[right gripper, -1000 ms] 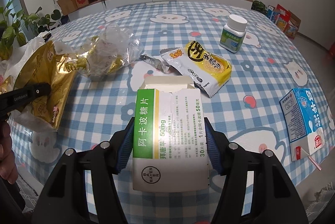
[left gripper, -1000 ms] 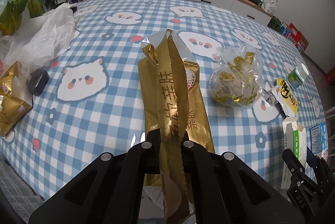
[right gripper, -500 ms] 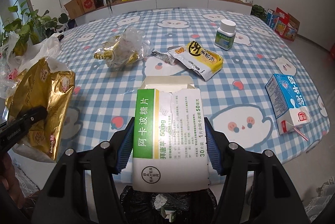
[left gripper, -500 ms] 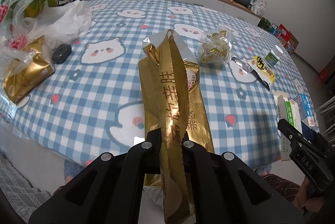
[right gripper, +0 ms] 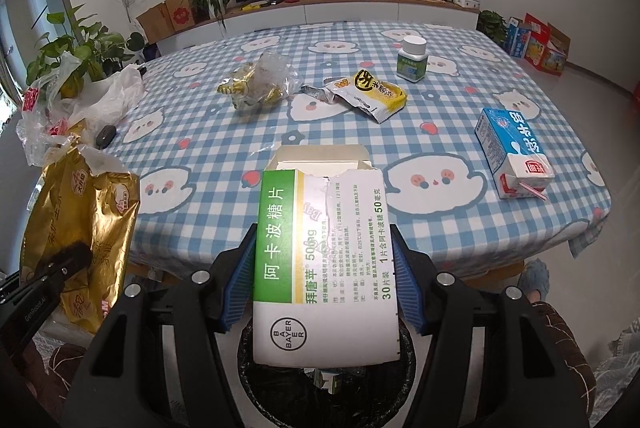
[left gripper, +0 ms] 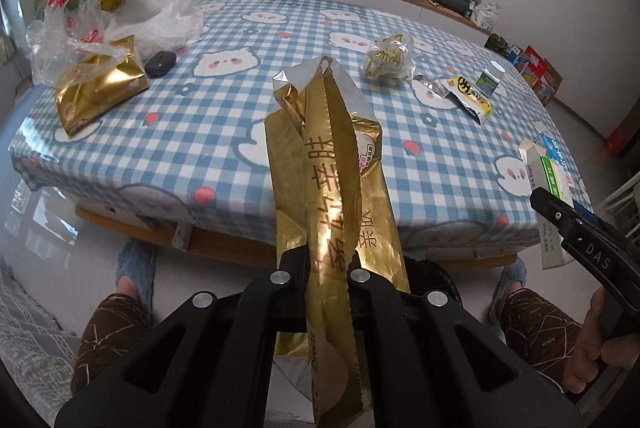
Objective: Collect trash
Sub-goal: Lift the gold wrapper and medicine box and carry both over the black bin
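Observation:
My left gripper [left gripper: 328, 270] is shut on a long gold foil bag [left gripper: 332, 156], which hangs in the air in front of the table's near edge. In the right wrist view my right gripper [right gripper: 322, 248] is shut on a torn white and green medicine box [right gripper: 324, 260], its blue pads pressing on both sides. A black-lined bin [right gripper: 256, 360] stands on the floor right below that box. The left gripper [right gripper: 60, 264] with its gold bag [right gripper: 80, 212] shows at the left there. On the checked tablecloth [right gripper: 224, 148] lie a clear bag of gold wrappers [right gripper: 260, 84], a yellow snack packet [right gripper: 372, 92] and a milk carton [right gripper: 512, 152].
A white pill bottle [right gripper: 412, 58] stands at the back right. Another gold bag [left gripper: 100, 88], plastic bags [left gripper: 160, 20] and a small black object [left gripper: 160, 62] lie at the table's left end. The person's legs [left gripper: 108, 332] and slippers [left gripper: 134, 268] are by the table edge.
Both grippers have drawn back from over the table to beyond its near edge, each keeping its load. The bin has come into view under the right gripper, and the floor and legs under the left.

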